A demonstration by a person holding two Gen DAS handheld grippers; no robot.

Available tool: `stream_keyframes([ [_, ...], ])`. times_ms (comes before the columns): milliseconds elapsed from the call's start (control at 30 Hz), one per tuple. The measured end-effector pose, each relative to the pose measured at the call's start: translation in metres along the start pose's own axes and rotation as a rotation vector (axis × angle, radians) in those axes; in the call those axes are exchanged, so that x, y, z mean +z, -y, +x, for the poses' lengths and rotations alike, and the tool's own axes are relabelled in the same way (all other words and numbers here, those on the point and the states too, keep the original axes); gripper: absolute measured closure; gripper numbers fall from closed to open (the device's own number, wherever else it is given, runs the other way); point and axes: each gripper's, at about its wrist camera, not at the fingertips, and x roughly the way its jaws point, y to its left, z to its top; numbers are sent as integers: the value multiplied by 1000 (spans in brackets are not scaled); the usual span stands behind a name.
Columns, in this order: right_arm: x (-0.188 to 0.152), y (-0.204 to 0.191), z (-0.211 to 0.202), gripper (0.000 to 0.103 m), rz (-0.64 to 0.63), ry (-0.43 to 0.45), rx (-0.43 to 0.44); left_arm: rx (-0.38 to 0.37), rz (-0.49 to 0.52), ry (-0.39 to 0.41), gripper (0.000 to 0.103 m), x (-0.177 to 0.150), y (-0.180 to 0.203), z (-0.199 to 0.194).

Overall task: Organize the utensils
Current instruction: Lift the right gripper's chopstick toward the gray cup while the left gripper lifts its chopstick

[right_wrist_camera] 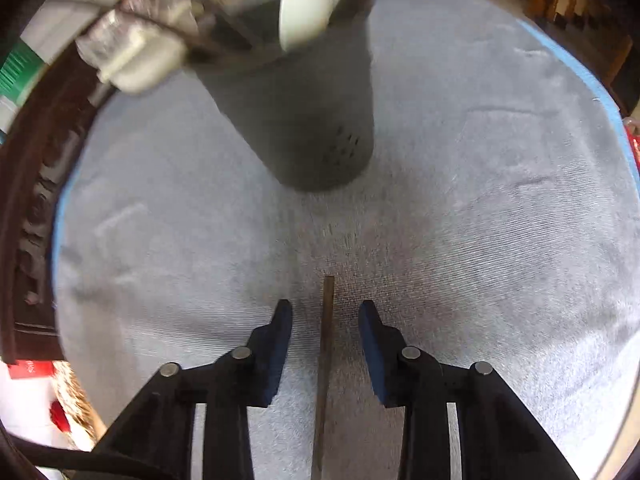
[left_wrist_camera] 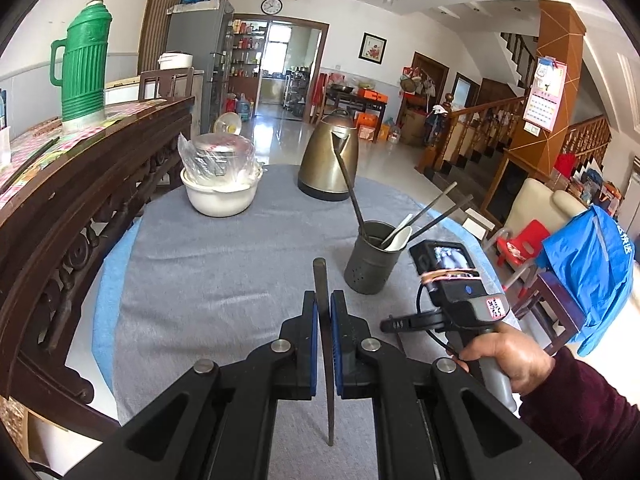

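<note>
A: How are the two chopsticks held?

B: One chopstick (left_wrist_camera: pixel 325 344) is clamped between the closed pads of the left gripper (left_wrist_camera: pixel 324 300), its long axis running near to far along the fingers, one end jutting just beyond the tips. The right gripper (right_wrist_camera: pixel 325 314) is seen wide open around a second chopstick (right_wrist_camera: pixel 323 376), which lies between its fingers, apparently untouched, also near to far.

A: And the holder?

B: The holder (left_wrist_camera: pixel 374 258) is set on the cloth (left_wrist_camera: pixel 224 264), just far-right of the left gripper's tip. The left is judged nearer to delivery; the stick would need tipping upright.
</note>
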Motion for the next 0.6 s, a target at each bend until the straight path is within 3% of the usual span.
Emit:
stream_keyframes([
  [33,1,-7,1,78,-30,-1,-34,-3,-7,-1,96,0,-2,0],
  [67,0,-11,1,92,-50,3,-60,-8,-16,-2,96,1,-5,1],
  [133,-2,-17,1,96,-86,12,-71,-7,-25,-3,96,1,-10,2],
  [233,-7,-19,-9,97,-84,66,-67,-16,-39,-5,96,2,-16,5],
  [600,-40,-5,-113,98,-29,370,100,-61,-37,36,97,4,-15,1],
])
